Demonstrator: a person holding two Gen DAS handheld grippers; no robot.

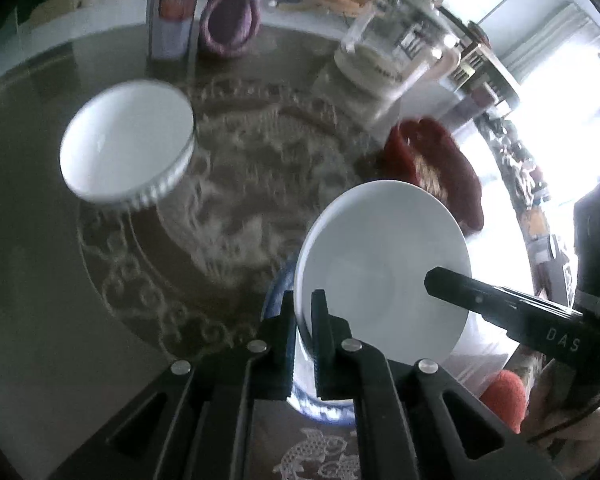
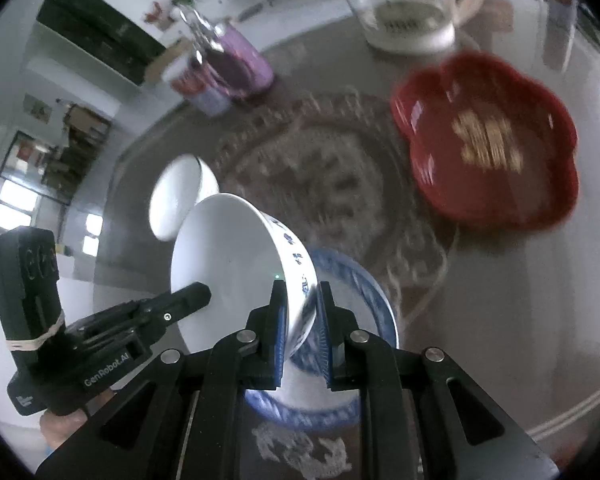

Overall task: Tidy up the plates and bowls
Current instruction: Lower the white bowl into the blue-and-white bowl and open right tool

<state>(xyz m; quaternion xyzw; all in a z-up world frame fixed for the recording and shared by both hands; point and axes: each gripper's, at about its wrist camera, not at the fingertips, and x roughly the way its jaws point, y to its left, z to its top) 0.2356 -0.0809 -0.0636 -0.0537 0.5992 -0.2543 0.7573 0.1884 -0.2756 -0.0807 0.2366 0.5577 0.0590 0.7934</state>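
My left gripper (image 1: 303,312) is shut on the rim of a white dish (image 1: 380,272) with blue outside pattern, held tilted above a blue-patterned plate (image 1: 276,292). The same dish (image 2: 228,272) is clamped by my right gripper (image 2: 302,292) on its opposite rim, over the blue-rimmed plate (image 2: 364,288). A white ribbed bowl (image 1: 128,144) stands on the table to the left; it also shows in the right wrist view (image 2: 180,196). Each gripper appears in the other's view: the right one (image 1: 440,280), the left one (image 2: 196,292).
A red flower-shaped tray (image 2: 488,140) sits at the right, also in the left wrist view (image 1: 440,160). A glass kettle (image 2: 404,4) stands at the back. A purple holder (image 2: 240,60) and a cup (image 1: 172,20) stand at the far side. The round table (image 2: 500,300) has a lace mat.
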